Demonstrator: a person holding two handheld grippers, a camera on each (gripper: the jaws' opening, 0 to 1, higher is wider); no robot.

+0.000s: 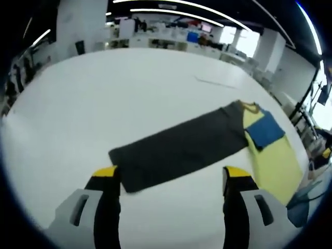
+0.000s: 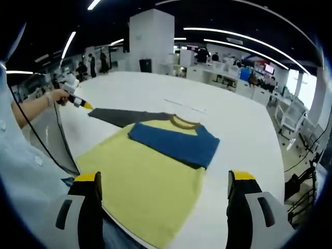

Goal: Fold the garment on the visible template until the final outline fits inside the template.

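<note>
A shirt lies flat on the white table. Its yellow body is nearest my right gripper, with a brown collar at the far side. A blue sleeve is folded across the chest. The dark grey sleeve stretches straight out, its end lying just ahead of my left gripper, which is open and holds nothing. My right gripper is open above the yellow hem, its jaws wide apart. The left gripper also appears in a person's hand at the grey sleeve's tip.
A thin dark line marks the table beyond the shirt. A light blue sleeve and a black cable fill the near left. Desks and chairs stand past the table's far edge, by a white pillar.
</note>
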